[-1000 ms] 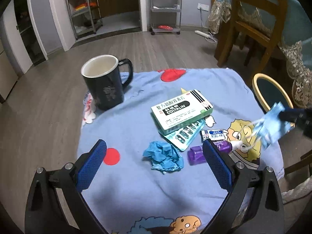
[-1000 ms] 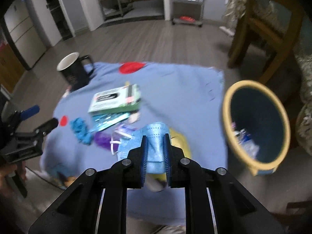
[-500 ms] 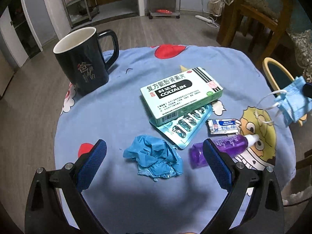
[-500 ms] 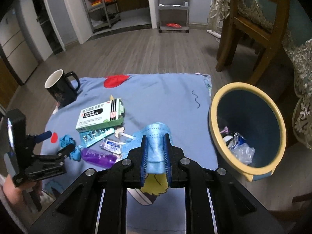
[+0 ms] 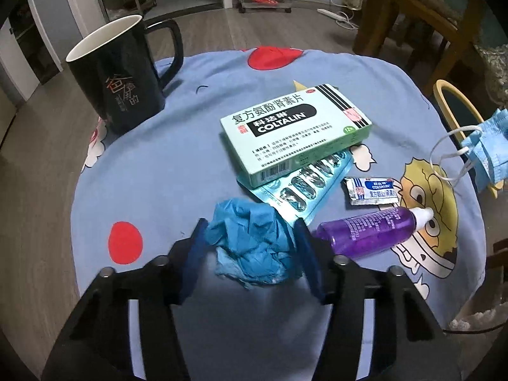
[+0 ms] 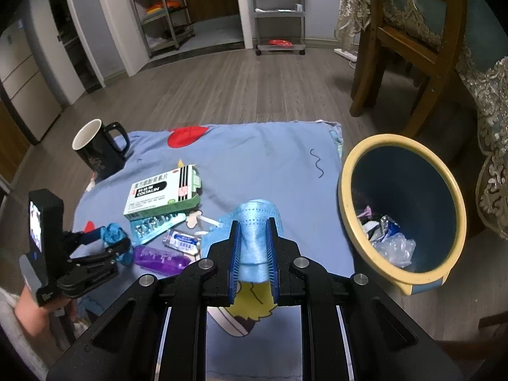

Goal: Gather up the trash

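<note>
Left gripper [image 5: 250,244] had its jaws closed in around the crumpled blue wad [image 5: 254,244], a blue pad on each side of it; wad sat on the blue cartoon tablecloth [image 5: 177,158]. Pads looked to be touching the wad, but a firm clamp could not be confirmed. Just ahead-right of the left fingertips: blister pack [image 5: 304,190], tucked under the green COLTALIN box [image 5: 295,133]. Right of the fingertips: purple bottle [image 5: 371,238] lying on its side, small sachet [image 5: 371,190] just beyond it. Black mug [image 5: 117,73] stood well ahead-left.

Right gripper [image 6: 254,244] was clamped on the blue face mask [image 6: 255,235], folded fabric pinched between both pads and held above the cloth edge. Mask ear loops [image 5: 451,155] hung loose in the left view. Trash bin [image 6: 349,171], yellow rim, sat to the right of the right gripper and slightly ahead, beside the table, with wrappers and plastic already in it. Mask was near the bin, not over its opening.
</note>
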`<state>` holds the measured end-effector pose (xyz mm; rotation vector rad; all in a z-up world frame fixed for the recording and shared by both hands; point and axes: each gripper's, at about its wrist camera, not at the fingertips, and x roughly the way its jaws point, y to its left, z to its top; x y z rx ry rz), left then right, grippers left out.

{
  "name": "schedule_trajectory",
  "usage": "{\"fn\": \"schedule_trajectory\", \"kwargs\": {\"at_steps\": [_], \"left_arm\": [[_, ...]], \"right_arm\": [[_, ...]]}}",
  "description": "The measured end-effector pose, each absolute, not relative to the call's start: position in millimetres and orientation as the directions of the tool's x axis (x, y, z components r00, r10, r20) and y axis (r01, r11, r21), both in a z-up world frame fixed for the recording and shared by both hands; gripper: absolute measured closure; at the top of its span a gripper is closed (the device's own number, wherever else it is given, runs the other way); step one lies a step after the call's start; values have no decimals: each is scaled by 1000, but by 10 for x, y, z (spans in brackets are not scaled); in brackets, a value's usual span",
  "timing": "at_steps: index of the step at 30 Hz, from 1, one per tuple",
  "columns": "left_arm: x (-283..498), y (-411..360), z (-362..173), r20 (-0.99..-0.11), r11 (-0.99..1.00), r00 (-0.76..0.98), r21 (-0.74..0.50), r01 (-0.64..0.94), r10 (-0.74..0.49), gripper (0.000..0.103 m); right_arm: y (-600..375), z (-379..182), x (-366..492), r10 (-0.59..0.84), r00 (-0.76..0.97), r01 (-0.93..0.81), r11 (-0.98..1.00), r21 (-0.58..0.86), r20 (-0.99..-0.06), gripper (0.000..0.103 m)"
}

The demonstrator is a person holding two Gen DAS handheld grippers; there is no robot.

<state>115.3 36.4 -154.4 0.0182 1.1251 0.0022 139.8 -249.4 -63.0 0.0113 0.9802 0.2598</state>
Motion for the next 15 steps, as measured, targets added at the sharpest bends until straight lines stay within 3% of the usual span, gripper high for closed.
{"fn": "schedule_trajectory", "kwargs": {"at_steps": [5,15], "left_arm": [[1136,357,-1444,-886,1000,463,15,3,11,65],[1070,288,-1055,-823,999,568,-16,32,-31,68]], "right_arm": [[-2496,-627,1396,223,529,-211,969,127,-819,86],[-2588,-584,1447,235,537,-177,970,164,-810,86]]}}
